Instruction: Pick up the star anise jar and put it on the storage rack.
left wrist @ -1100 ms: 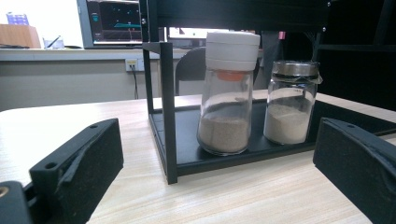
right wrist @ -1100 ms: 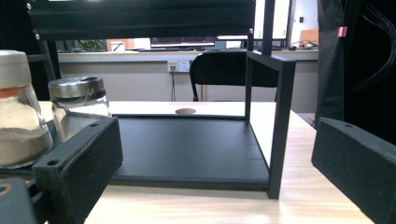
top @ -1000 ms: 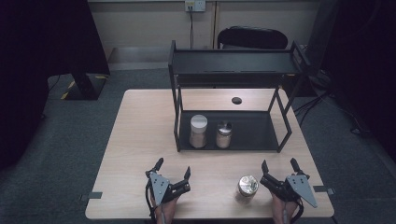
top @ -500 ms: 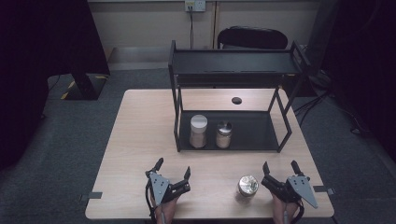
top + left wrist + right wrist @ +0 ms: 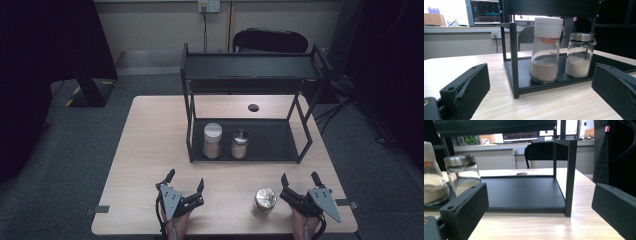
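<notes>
I am holding both grippers low at the near edge of the table (image 5: 150,150). My left gripper (image 5: 186,183) is resting there with its jaws spread wide and nothing between them. My right gripper (image 5: 300,182) is sitting at the near right, its jaws also gaping wide and gripping nothing. Just beside it, on its left, a loose jar (image 5: 265,199) with a shiny metal lid is standing upright on the bare wood, apart from my jaws.

Farther out, a black rack (image 5: 250,75) is standing in the middle of the table. On its bottom shelf, at the left end, a tall jar (image 5: 212,140) with a white cap is standing next to a shorter jar (image 5: 239,144) with a metal lid. In the left gripper view the tall jar (image 5: 546,51) and the shorter jar (image 5: 579,55) are both showing pale powder in their lower part, standing close together but not touching. The right part of the shelf is lying ahead of my right jaws.

Beyond the rack, a small dark disc (image 5: 253,107) is lying on the far side of the table.
</notes>
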The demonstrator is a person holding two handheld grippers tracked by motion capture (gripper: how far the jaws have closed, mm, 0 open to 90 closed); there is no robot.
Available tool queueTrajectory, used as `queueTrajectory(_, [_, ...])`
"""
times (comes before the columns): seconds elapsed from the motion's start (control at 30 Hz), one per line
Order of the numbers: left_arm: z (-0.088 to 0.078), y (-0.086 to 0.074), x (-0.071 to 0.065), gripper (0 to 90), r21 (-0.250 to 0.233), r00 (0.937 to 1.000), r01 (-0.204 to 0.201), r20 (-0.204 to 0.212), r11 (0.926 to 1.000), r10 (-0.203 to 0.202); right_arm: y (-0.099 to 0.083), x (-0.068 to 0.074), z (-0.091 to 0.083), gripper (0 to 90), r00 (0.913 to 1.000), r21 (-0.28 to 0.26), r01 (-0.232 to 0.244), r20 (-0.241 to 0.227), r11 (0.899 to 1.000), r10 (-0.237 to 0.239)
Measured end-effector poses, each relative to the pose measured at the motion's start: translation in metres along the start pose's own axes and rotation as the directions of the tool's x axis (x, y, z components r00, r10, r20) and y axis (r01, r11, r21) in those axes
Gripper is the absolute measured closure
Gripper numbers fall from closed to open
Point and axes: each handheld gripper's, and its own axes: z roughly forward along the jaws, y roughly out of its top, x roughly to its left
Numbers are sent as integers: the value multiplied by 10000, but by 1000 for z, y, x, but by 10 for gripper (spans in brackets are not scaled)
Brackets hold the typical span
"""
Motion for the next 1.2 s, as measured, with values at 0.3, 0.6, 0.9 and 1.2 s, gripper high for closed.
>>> queueTrajectory(0.3, [0, 0, 0, 11, 2, 10000, 1, -2, 10000, -1, 13, -2, -3, 0, 9994, -368, -206, -289, 9991, 195])
queueTrajectory(0.6, [0, 0, 0, 11, 10, 10000, 0, -36, 10000, 0, 22, -3, -12, 0, 9980, -763, -325, -559, 9966, 282])
queueTrajectory(0.9, [0, 0, -1, 12, 21, 10000, 4, -43, 10000, -3, 29, 9, -27, 0, 9989, -1118, 12, -458, 9937, -64])
queueTrajectory(1.2, [0, 0, -1, 11, 15, 10000, 2, -40, 10000, -2, 40, 14, -36, 0, 9985, -478, 66, -544, 9988, -92])
